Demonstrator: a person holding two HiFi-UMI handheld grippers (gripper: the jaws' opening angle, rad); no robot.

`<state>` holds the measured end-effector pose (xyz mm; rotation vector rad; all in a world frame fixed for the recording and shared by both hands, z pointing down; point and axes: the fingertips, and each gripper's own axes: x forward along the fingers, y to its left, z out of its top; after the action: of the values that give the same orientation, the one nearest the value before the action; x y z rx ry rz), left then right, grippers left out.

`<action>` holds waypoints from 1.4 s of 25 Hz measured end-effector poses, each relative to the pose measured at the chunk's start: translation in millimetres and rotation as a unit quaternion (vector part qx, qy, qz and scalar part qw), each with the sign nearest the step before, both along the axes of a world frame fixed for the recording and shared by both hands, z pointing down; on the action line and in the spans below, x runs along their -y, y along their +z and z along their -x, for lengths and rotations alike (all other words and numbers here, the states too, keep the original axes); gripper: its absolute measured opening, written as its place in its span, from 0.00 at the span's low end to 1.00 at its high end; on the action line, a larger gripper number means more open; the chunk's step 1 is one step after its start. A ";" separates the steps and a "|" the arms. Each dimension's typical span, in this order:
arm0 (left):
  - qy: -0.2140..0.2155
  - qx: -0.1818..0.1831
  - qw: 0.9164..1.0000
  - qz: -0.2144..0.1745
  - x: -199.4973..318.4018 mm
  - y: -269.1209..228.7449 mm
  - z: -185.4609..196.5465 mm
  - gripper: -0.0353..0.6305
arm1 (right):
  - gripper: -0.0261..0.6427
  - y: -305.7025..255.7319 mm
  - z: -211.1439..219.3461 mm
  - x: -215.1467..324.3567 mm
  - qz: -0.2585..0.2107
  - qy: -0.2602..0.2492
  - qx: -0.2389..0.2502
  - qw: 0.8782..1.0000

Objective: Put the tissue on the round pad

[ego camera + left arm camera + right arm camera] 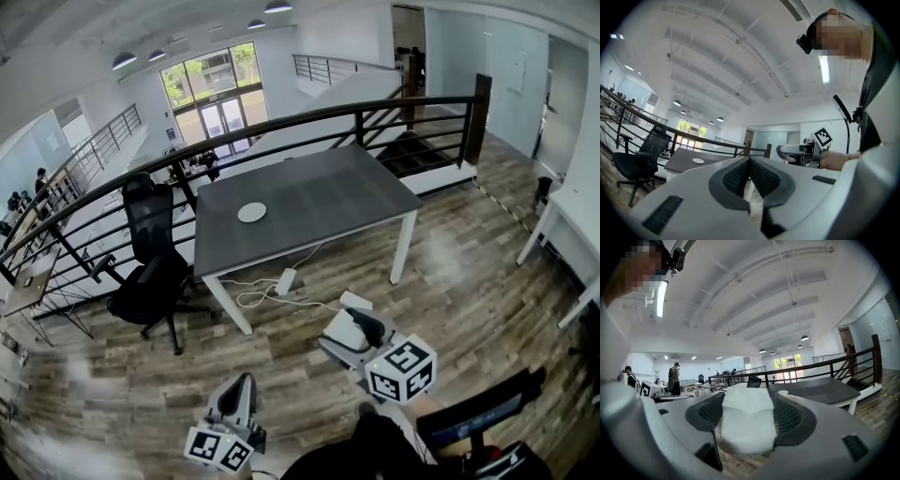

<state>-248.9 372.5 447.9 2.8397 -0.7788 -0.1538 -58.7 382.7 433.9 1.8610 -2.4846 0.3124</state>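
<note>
The round white pad (pixel 251 213) lies near the left end of a grey table (pixel 319 202), some way ahead of both grippers. My right gripper (pixel 354 323) hovers over the wooden floor short of the table, shut on a folded white tissue (pixel 746 423) that fills the gap between its jaws. In the right gripper view the pad (pixel 783 392) shows just past the tissue, on the table (pixel 820 390). My left gripper (pixel 242 384) is lower left, its jaws shut with nothing between them (pixel 749 159). The left gripper view also shows the pad (pixel 698 161) and the right gripper (pixel 797 151).
A black office chair (pixel 155 272) stands at the table's left end. A power strip (pixel 284 281) with cables lies on the floor under the table's near edge. A dark railing (pixel 281 127) runs behind the table. A white desk (pixel 572 220) stands at the right.
</note>
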 end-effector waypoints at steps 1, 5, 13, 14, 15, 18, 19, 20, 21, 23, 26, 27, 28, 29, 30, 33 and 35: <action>-0.001 -0.002 1.000 -0.002 3.5 0.1 -0.8 0.06 | 0.54 1.8 -1.0 4.2 0.001 -0.002 0.003 1.000; -0.018 0.001 1.000 -0.007 27.3 -4.1 -9.4 0.06 | 0.54 -0.5 -15.0 34.8 -0.012 -0.003 0.015 1.000; -0.051 0.023 0.998 -0.014 81.4 -12.5 -54.9 0.06 | 0.54 -7.9 -64.3 97.9 -0.022 -0.023 0.024 0.999; -0.056 0.024 0.998 -0.013 88.2 -12.9 -60.9 0.06 | 0.54 -7.7 -70.5 105.1 -0.022 -0.027 0.024 0.999; -0.060 0.026 0.998 -0.013 94.9 -12.6 -67.3 0.06 | 0.54 -7.7 -76.7 112.3 -0.021 -0.030 0.025 0.999; -0.061 0.034 0.998 -0.010 113.7 -11.4 -88.2 0.06 | 0.54 -8.9 -95.2 133.8 -0.019 -0.034 0.029 0.999; -0.059 0.037 0.997 -0.010 119.6 -11.3 -95.1 0.06 | 0.54 -9.4 -100.5 140.6 -0.018 -0.036 0.030 0.999; -0.059 0.040 0.997 -0.009 125.6 -11.4 -101.8 0.06 | 0.54 -9.1 -105.7 147.1 -0.018 -0.039 0.031 0.999; -0.060 0.042 0.997 -0.009 131.6 -11.8 -108.4 0.06 | 0.54 -8.3 -111.2 153.4 -0.017 -0.043 0.032 0.998; -0.065 0.044 0.997 -0.009 142.8 -12.6 -121.5 0.06 | 0.54 -6.5 -123.7 165.0 -0.016 -0.048 0.033 0.998; -0.071 0.049 0.996 -0.009 157.1 -11.6 -143.4 0.06 | 0.54 -4.5 -144.7 180.8 -0.016 -0.053 0.033 0.998; -0.073 0.050 0.996 -0.008 161.5 -11.1 -150.7 0.06 | 0.54 -4.0 -151.4 186.0 -0.016 -0.055 0.033 0.998; -0.074 0.051 0.996 -0.008 165.4 -10.9 -157.8 0.06 | 0.54 -3.1 -157.6 190.9 -0.016 -0.056 0.033 0.998; -0.075 0.051 0.996 -0.007 168.8 -11.1 -164.6 0.06 | 0.54 -2.0 -163.0 195.5 -0.014 -0.058 0.035 0.998; -0.074 0.053 0.996 -0.007 171.8 -11.4 -171.0 0.06 | 0.54 -0.7 -167.5 199.7 -0.012 -0.061 0.036 0.997; -0.073 0.061 0.995 -0.007 179.4 -12.1 -186.0 0.06 | 0.54 2.5 -175.8 209.9 -0.008 -0.075 0.040 0.996; -0.077 0.065 0.995 -0.007 185.0 -12.3 -194.6 0.06 | 0.54 3.5 -182.3 216.8 -0.008 -0.083 0.042 0.996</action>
<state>-54.3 187.6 435.6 2.8253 -1.0273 0.0049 123.6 165.9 437.4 1.6650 -2.6832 0.3737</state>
